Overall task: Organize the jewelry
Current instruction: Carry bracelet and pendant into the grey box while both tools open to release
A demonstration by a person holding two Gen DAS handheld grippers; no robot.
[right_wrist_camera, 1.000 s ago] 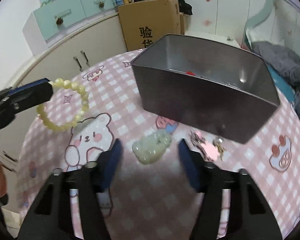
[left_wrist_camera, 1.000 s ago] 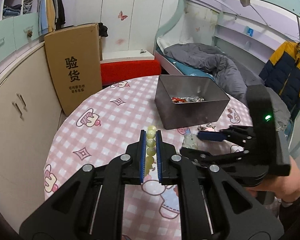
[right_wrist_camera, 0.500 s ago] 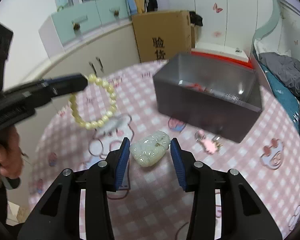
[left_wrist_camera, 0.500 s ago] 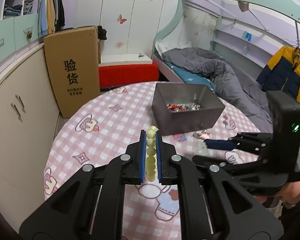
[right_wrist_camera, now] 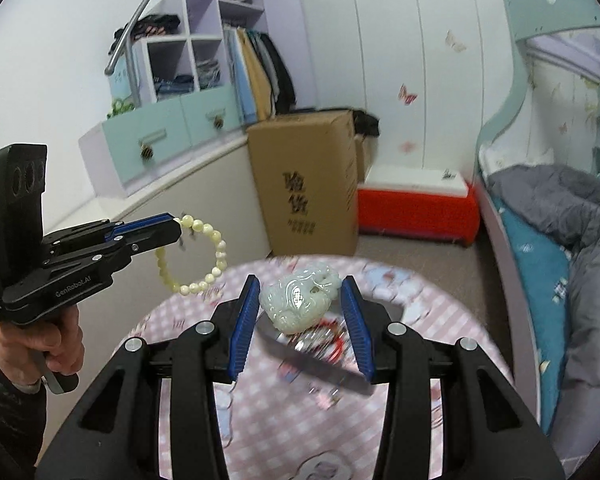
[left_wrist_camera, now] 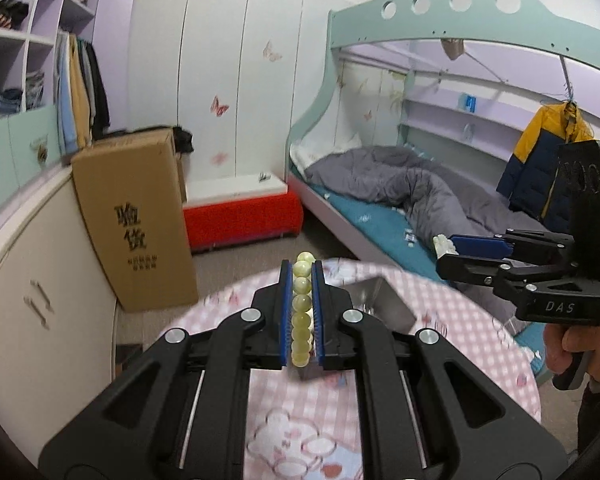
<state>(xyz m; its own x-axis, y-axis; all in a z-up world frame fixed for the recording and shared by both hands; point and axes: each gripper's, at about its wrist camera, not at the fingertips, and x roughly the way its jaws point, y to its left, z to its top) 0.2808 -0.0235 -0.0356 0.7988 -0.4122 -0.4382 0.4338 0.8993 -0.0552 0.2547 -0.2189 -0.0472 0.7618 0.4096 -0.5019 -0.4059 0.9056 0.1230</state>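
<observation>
1. Bead bracelet (left_wrist_camera: pixel 302 312) clamped edge-on in left tongs (left_wrist_camera: pixel 301 312), held in the air above the pink checked bench (left_wrist_camera: pixel 452 344).
2. Jade pendant (right_wrist_camera: pixel 298 302) sits between the pads of right tongs (right_wrist_camera: pixel 300 320); pad contact cannot be told.
3. Grey metal box (left_wrist_camera: pixel 384 306) on the bench below, blurred.
4. Both tongs raised, level.

Left gripper (left_wrist_camera: pixel 301 312) and right gripper (right_wrist_camera: pixel 300 312) both aloft, jaws clamped on their loads.
</observation>
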